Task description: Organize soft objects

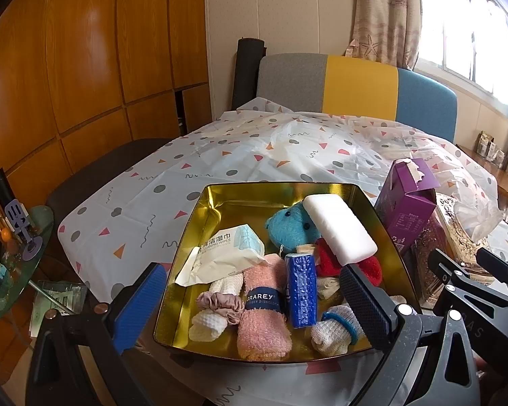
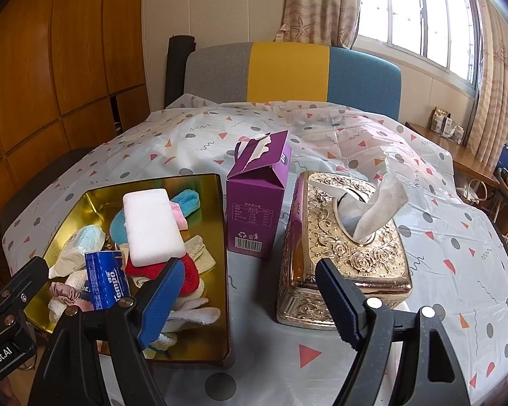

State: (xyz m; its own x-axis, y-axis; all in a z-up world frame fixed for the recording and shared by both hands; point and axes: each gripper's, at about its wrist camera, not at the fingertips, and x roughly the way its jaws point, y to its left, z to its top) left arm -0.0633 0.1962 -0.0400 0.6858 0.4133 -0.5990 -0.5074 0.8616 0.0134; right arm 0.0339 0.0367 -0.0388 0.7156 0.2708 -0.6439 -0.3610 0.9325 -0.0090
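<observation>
A gold tin tray (image 1: 220, 199) (image 2: 94, 189) sits at the table's near edge, full of soft things: a white sponge block (image 1: 338, 228) (image 2: 152, 226) on top, a blue plush toy (image 1: 289, 228), a pink rolled cloth (image 1: 262, 311), a blue tissue pack (image 1: 301, 291) (image 2: 106, 279), a wet-wipes pack (image 1: 225, 253), a scrunchie (image 1: 220, 304), white cloths and a red item (image 2: 189, 272). My left gripper (image 1: 250, 304) is open and empty, just in front of the tray. My right gripper (image 2: 250, 294) is open and empty, between the tray and the gold tissue box (image 2: 342, 247).
A purple carton (image 2: 259, 196) (image 1: 406, 203) stands upright behind the gap between tray and tissue box. The patterned tablecloth (image 2: 440, 237) covers the table. A chair back (image 2: 288, 74) stands behind it. A glass side table (image 1: 13, 264) with clutter is at the left.
</observation>
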